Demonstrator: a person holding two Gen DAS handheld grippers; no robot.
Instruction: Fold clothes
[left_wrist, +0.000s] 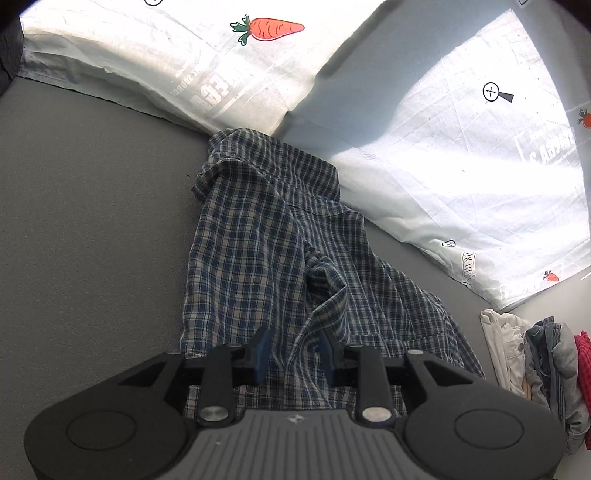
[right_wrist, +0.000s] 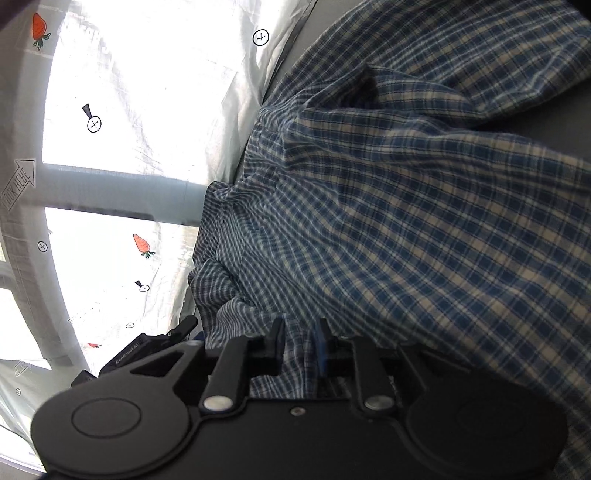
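Your left gripper (left_wrist: 293, 354) stands partly parted, its blue pads apart with nothing pinched between them; the plaid shirt (left_wrist: 258, 240) lies just beneath the fingertips, and its cloth shows through the gap without being pressed. Your right gripper (right_wrist: 299, 347) is narrower, a small gap between the pads, and folds of the plaid shirt (right_wrist: 406, 221) sit in that gap; whether the pads touch the cloth you cannot tell from this angle, but they do not look clamped on it.

From your left wrist view the shirt stretches away from the fingers in a rumpled strip across the grey bed surface (left_wrist: 92, 221), its far end bunched against the nearer of two white pillows (left_wrist: 461, 166). The other pillow (left_wrist: 166, 62) lies beyond, printed with an orange carrot (left_wrist: 273, 28) and grey lettering. Between the two pillows the grey surface shows.

To the right of the shirt, near the frame's edge, a small pile of other clothes (left_wrist: 543, 362) sits, cream, grey and red.

From your right wrist view the shirt fills most of the frame, creased. The other gripper's black body (right_wrist: 147, 350) pokes in at the lower left, beside the shirt's edge.
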